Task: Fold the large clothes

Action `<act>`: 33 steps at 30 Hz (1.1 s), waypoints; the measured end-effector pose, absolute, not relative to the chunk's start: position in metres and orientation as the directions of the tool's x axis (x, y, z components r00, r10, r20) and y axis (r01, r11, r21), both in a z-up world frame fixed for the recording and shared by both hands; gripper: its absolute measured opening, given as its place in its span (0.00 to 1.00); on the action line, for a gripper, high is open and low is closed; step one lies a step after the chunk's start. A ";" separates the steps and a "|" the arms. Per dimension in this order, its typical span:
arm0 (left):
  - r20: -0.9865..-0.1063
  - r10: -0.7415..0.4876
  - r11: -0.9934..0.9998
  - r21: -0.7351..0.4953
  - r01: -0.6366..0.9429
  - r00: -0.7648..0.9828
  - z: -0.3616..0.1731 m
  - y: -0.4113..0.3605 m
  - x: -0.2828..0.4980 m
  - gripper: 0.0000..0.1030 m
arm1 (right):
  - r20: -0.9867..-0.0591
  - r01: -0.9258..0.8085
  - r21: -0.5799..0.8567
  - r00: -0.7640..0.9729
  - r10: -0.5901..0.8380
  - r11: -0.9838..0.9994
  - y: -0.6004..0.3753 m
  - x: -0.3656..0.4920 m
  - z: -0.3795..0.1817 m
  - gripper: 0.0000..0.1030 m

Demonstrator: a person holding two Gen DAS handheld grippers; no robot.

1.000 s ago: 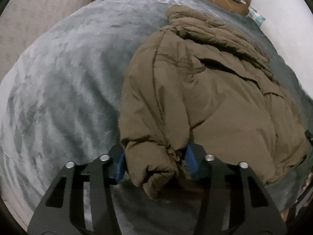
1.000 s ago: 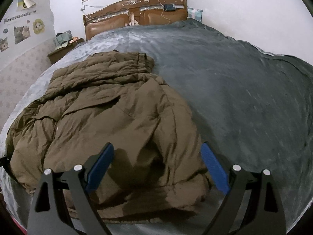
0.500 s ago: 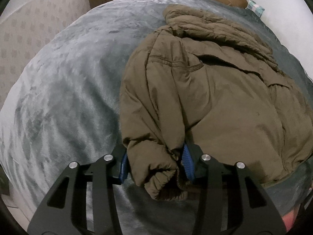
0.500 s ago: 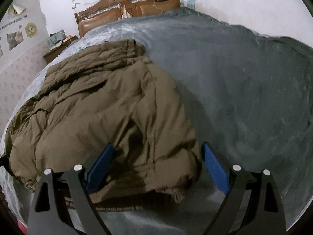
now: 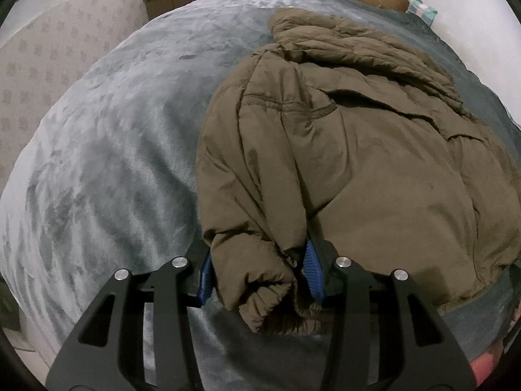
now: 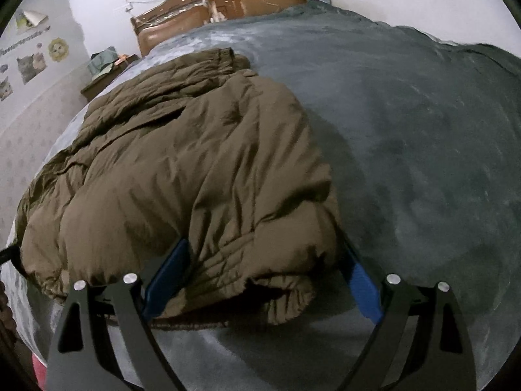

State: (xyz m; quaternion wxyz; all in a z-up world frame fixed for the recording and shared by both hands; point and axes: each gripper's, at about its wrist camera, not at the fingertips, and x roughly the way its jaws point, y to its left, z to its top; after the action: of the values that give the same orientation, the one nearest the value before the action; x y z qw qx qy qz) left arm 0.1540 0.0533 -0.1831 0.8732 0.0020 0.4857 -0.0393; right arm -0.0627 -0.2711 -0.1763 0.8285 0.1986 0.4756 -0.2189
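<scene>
A large olive-brown puffer jacket (image 5: 342, 163) lies spread on a grey-blue plush bed cover (image 5: 114, 146). My left gripper (image 5: 259, 260) is shut on the jacket's near left corner, a bunched cuff-like roll squeezed between the blue pads (image 5: 313, 272). In the right wrist view the same jacket (image 6: 195, 169) fills the left half. My right gripper (image 6: 263, 270) stands wide open, low over the jacket's near right corner. That padded hem lies between its blue pads (image 6: 361, 283) without being pinched.
The bed cover (image 6: 407, 130) stretches bare to the right of the jacket. A brown wooden headboard (image 6: 221, 3) stands at the far end, and a nightstand (image 6: 107, 75) with a green bag sits by the left wall. The near bed edge runs just below both grippers.
My right gripper has sunk toward the jacket's near right corner, which now lies between its open fingers. The left gripper has kept its grip and place.
</scene>
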 end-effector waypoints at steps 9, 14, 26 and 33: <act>-0.846 -0.074 0.997 -0.043 0.071 0.528 -0.184 0.053 0.154 0.44 | -0.884 0.493 0.089 0.439 -0.159 0.866 -0.263 -0.046 -0.179 0.63; -0.845 -0.072 0.997 -0.040 0.072 0.530 -0.185 0.052 0.153 0.44 | -0.891 0.457 0.048 0.421 -0.168 0.888 -0.256 -0.037 -0.179 0.53; -0.841 -0.066 0.996 -0.024 0.086 0.536 -0.190 0.049 0.154 0.48 | -0.897 0.434 0.002 0.398 -0.190 0.901 -0.249 -0.034 -0.180 0.46; -0.835 -0.078 0.993 -0.013 0.121 0.544 -0.188 0.048 0.153 0.45 | -0.898 0.418 -0.012 0.395 -0.193 0.908 -0.247 -0.033 -0.179 0.42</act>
State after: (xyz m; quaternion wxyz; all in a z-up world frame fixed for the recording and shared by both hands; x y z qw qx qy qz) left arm 0.1530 0.0479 -0.1882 0.8783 0.0229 0.4741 -0.0566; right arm -0.0325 -0.2474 -0.1793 0.8280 0.1084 0.5183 -0.1845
